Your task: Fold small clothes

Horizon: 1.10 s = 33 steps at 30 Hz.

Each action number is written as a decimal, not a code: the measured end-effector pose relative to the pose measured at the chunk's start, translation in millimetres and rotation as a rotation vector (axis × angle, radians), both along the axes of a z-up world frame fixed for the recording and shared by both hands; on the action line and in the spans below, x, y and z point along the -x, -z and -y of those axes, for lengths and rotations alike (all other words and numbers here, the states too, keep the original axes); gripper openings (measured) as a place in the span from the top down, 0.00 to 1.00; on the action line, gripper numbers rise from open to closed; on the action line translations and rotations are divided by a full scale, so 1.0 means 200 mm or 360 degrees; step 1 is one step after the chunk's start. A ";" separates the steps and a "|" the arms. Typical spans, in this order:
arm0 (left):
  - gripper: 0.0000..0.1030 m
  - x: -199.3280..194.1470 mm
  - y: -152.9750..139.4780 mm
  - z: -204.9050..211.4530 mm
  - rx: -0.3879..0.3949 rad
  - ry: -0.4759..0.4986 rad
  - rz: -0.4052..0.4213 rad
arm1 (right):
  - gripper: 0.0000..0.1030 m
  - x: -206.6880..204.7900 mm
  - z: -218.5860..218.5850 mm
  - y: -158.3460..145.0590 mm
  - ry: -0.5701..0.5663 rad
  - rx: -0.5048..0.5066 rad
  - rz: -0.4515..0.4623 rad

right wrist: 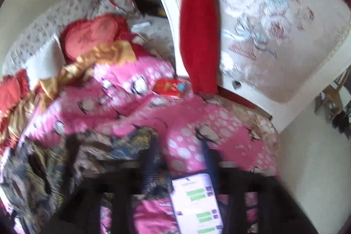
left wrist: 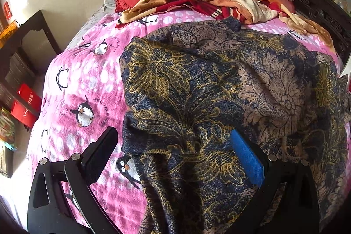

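Left gripper fingers straddle floral garment edge, pink blanket alongside.

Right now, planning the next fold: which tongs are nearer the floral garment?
Left. The left tongs straddle the floral garment; the right tongs hover beside its edge.

Dark blue, gold and brown flowery garment, crumpled and spread out, lying on the pink penguin bed cover, hanging over the near edge
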<state>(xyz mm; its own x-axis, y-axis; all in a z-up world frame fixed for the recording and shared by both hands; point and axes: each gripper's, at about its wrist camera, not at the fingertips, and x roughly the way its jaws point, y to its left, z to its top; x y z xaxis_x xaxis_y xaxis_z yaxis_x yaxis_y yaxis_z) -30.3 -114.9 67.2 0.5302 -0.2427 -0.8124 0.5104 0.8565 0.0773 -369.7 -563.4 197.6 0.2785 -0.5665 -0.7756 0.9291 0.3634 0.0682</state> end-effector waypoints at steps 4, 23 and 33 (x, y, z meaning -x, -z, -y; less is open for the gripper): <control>0.00 -0.01 0.00 -0.02 0.0012 -0.0030 -0.0017 | 0.46 -0.17 -0.05 -0.02 -0.0251 -0.0015 -0.0002; 0.00 -0.02 0.00 -0.08 0.0015 -0.0046 -0.0021 | 0.88 -0.35 -0.28 0.37 -0.0654 -0.0299 0.0088; 0.00 -0.03 -0.12 -0.20 0.0172 -0.0089 0.0002 | 0.88 -0.50 -0.57 -0.48 -0.1109 -0.0210 0.0800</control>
<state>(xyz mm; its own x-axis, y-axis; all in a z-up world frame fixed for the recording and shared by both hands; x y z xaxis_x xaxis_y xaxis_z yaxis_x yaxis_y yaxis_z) -24.2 -74.0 91.7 0.5462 -0.2989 -0.7825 0.4614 0.8870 -0.0168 -269.9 -448.9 293.4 0.8555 -0.0535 -0.5150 0.3463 0.7986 0.4923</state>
